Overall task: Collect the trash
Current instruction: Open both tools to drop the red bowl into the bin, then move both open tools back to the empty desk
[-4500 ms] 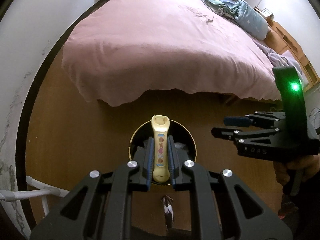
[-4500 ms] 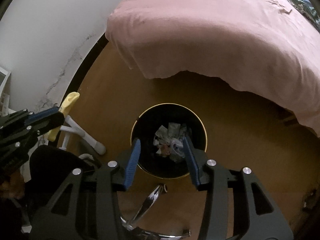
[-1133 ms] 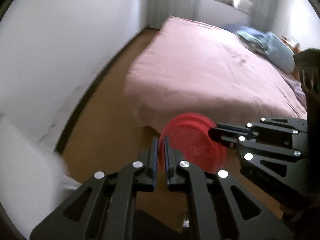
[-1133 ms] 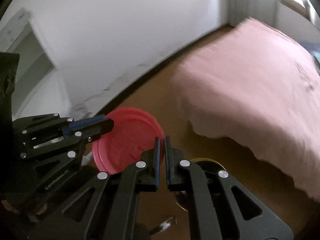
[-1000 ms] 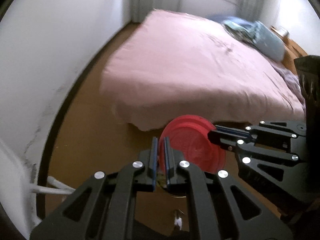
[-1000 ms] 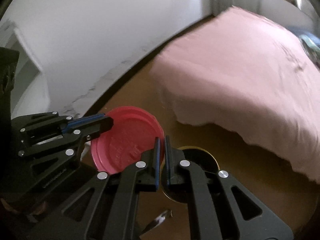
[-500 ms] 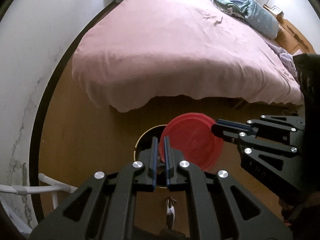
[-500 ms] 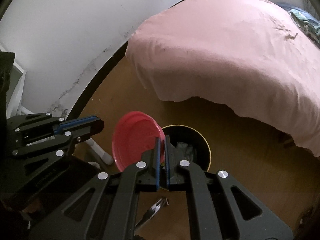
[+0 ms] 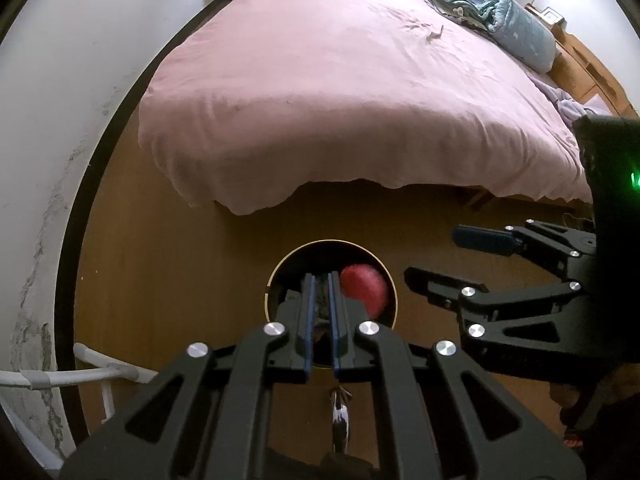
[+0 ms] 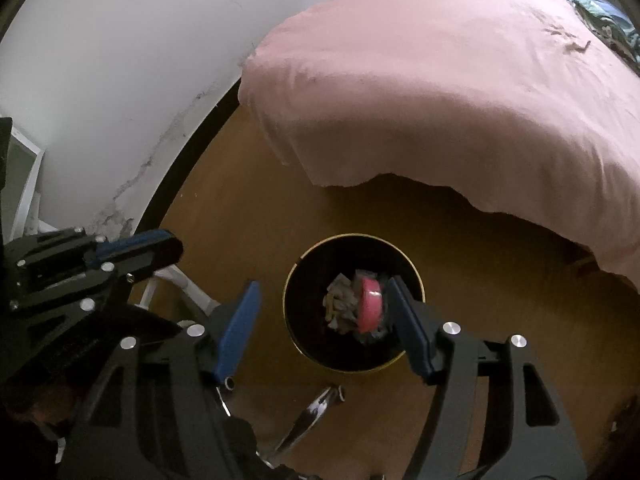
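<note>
No readable writing or brand is showing in either view. Red plastic lid (image 9: 365,289), round, blurred, is sitting inside the black bin (image 9: 276,280), against the bin's right inner wall; in the right wrist view the lid (image 10: 369,299) is standing on edge, tilted, beside crumpled paper trash (image 10: 340,303) in the bin (image 10: 304,344). Bin is round with a thin gold rim, standing on the wooden floor (image 9: 160,264) just in front of the bed with pink cover (image 9: 340,88). Left gripper (image 9: 321,320) is hovering above the bin, fingers (image 9: 307,320) nearly together with a narrow gap, gripping nothing. Right gripper (image 10: 324,320) is also above the bin, fingers (image 10: 237,328) spread wide, released, empty; the lid is showing just inside its right finger, touching or not I cannot tell. White rack (image 9: 92,372) is standing left of the bin by the wall.
</note>
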### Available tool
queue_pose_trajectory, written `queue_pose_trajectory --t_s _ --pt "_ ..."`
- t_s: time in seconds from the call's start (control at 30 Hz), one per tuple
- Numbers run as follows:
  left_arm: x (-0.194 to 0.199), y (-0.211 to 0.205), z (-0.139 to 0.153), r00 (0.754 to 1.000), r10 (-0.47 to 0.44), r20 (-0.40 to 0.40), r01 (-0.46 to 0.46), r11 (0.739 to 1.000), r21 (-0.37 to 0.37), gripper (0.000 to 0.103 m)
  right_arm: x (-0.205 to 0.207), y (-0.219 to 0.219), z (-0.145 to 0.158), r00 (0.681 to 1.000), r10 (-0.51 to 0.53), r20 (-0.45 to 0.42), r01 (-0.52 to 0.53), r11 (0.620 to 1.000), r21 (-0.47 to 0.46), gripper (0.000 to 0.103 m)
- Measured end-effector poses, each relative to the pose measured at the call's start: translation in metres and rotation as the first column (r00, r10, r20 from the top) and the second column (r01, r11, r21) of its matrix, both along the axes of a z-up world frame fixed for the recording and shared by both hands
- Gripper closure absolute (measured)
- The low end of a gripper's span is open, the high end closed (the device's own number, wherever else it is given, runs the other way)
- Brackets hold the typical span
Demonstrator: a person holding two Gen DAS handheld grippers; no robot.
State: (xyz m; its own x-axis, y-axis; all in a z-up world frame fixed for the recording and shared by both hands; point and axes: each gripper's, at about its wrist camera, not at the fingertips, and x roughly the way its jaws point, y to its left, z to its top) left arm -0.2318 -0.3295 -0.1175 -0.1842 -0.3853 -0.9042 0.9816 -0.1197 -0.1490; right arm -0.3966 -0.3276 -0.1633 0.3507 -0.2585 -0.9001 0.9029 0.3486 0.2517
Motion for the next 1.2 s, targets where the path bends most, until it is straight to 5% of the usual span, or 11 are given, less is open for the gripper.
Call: queue_pose_trajectory --t_s 0.23,0.4,0.47,0.53,0.6,0.7,0.8,1.03,1.1,1.2 --pt "0.014 0.008 0.007 1.000 0.026 0.000 -0.026 1.000 -0.008 0.096 0.003 0.001 0.007 1.000 -0.009 0.004 0.009 1.000 -0.015 0.039" --pt "0.050 0.034 0.044 0.995 0.095 -0.006 -0.095 0.993 -0.075 0.094 0.036 0.005 0.047 0.999 0.049 0.022 -0.046 0.993 -0.104 0.028" --pt "0.081 0.054 0.068 0.986 0.167 -0.011 -0.168 0.978 -0.125 0.084 0.060 0.007 0.068 0.995 0.096 0.037 -0.089 0.985 -0.150 0.028" --pt "0.114 0.084 0.095 0.964 0.264 0.005 -0.258 0.945 -0.201 0.033 0.091 0.011 0.090 0.986 0.160 0.057 -0.145 0.969 -0.199 0.027" --pt "0.147 0.118 0.123 0.931 0.364 0.026 -0.342 0.896 -0.283 0.027 0.135 0.021 0.114 0.965 0.251 0.077 -0.224 0.941 -0.255 0.026" --pt "0.200 0.181 0.158 0.847 0.529 0.053 -0.480 0.803 -0.354 0.022 0.208 0.048 0.145 0.908 0.406 0.104 -0.355 0.877 -0.325 0.025" --pt "0.253 0.257 0.182 0.697 0.714 0.064 -0.635 0.657 -0.406 0.013 0.287 0.092 0.167 0.812 0.572 0.121 -0.495 0.783 -0.376 0.021" --pt "0.326 0.440 0.192 0.233 0.962 0.140 -0.849 0.271 -0.453 0.007 0.431 0.225 0.191 0.533 0.838 0.114 -0.729 0.524 -0.441 0.012" --pt "0.335 0.487 0.188 0.121 0.984 0.129 -0.879 0.167 -0.448 0.007 0.458 0.258 0.191 0.471 0.875 0.109 -0.762 0.466 -0.448 0.011" --pt "0.340 0.532 0.181 0.021 0.992 0.126 -0.893 0.076 -0.443 0.007 0.475 0.293 0.190 0.411 0.905 0.111 -0.792 0.415 -0.448 0.010"
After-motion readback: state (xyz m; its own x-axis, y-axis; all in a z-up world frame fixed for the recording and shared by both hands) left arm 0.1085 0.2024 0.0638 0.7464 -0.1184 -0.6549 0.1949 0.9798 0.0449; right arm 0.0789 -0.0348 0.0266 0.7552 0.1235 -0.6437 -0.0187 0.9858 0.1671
